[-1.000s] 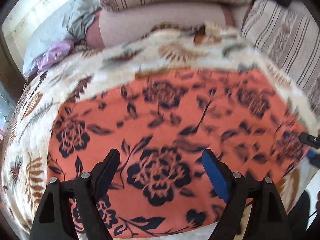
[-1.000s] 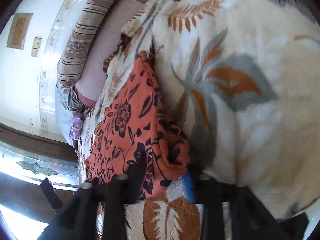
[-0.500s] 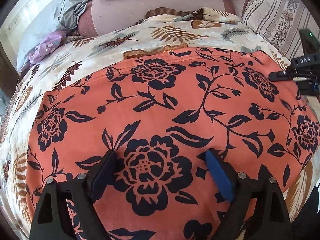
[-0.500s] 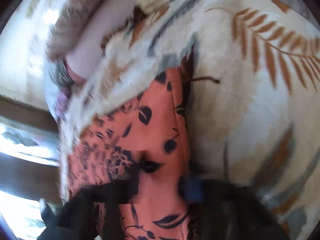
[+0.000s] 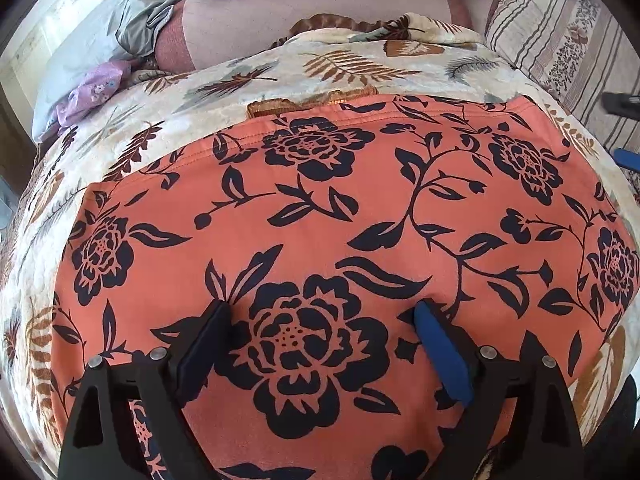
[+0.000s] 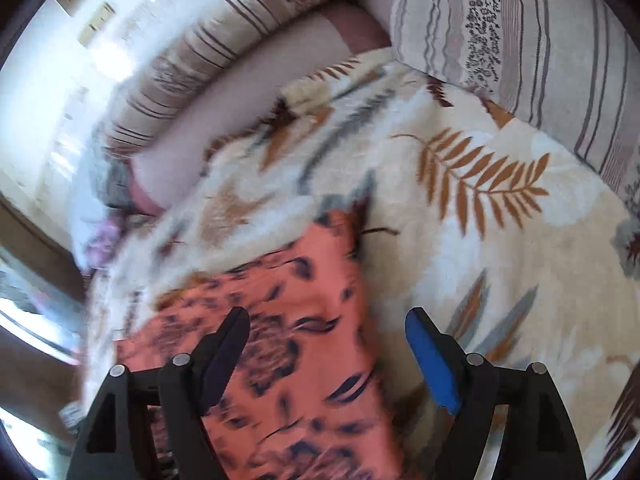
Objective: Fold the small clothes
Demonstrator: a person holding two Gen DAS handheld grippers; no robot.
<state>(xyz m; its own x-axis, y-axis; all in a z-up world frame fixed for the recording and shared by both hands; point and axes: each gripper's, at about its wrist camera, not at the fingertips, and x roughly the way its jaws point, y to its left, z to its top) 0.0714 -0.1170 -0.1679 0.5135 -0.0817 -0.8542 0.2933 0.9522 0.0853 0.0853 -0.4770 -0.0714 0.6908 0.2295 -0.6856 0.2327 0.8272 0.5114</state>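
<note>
Left gripper point(image 5: 320, 316): jaws spread wide, widening a little just now, tips resting low on the orange floral garment point(image 5: 360, 208), nothing pinched between them.

Orange floral garment: small, black rose print, lying flat on the leaf-patterned blanket point(image 5: 352, 68); long axis runs left to right across the left wrist view, stitched hem on its far side.

Right gripper point(image 6: 326, 326): jaws have just sprung open, empty, hovering over the garment's right edge point(image 6: 320, 320) and the blanket point(image 6: 500, 240).

Far edge of blanket: striped cushions point(image 5: 560, 32), plain pink bolster point(image 5: 304, 16), grey cloth point(image 5: 140, 20), lilac cloth point(image 5: 92, 88) at far left.
</note>
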